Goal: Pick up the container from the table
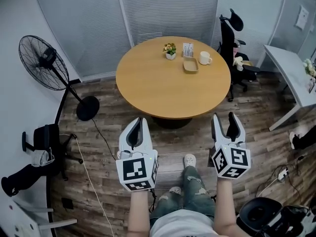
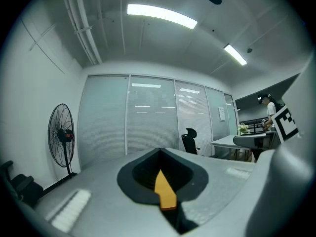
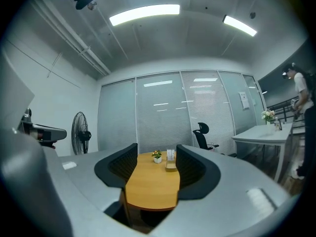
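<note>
On the round table, the container; left hand-held gripper together, right hand-held gripper apart.

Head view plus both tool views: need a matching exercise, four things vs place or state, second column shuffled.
Things:
1 left tool
2 right tool
3 container
4 fan

Place or state:
a on the floor, left of the table in the head view
b jaws apart, nothing held
c on the table's far side, beside the mug
d jaws together, nothing held

Pairs: 1-d, 2-b, 3-c, 4-a
</note>
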`<state>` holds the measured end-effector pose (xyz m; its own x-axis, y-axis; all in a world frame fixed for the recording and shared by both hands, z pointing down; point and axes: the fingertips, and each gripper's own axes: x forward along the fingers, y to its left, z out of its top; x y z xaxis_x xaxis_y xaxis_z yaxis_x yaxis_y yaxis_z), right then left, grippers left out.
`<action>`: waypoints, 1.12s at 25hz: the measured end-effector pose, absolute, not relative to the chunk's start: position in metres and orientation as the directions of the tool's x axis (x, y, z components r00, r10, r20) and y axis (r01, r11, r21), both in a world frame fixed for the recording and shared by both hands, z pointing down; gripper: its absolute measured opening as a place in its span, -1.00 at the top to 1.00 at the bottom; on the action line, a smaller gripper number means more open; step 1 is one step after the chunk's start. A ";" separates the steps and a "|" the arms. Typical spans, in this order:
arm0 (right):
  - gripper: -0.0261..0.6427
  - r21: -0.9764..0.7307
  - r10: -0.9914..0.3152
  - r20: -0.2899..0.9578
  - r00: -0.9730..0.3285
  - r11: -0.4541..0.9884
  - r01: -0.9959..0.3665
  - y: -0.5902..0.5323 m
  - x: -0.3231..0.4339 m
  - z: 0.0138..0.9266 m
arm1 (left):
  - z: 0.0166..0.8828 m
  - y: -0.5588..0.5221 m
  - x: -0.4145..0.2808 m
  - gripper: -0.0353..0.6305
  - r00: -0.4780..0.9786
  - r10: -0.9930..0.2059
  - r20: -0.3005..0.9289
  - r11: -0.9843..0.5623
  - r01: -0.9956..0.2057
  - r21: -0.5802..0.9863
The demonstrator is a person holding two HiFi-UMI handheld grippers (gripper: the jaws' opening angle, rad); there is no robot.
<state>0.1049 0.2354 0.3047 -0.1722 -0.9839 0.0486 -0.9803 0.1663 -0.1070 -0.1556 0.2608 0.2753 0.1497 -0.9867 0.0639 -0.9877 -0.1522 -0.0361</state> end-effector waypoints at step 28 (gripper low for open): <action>0.27 -0.132 -0.967 0.034 -0.254 0.247 -0.960 -0.061 0.181 0.297 | 0.272 -0.005 -0.084 0.89 0.036 -0.997 0.070 -0.039 -0.998 -0.041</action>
<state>0.1810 -0.0610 0.2971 -0.2537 -0.9667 0.0341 -0.9599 0.2472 -0.1322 -0.0837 -0.0052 0.2720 0.0364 -0.9969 0.0697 -0.9984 -0.0393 -0.0413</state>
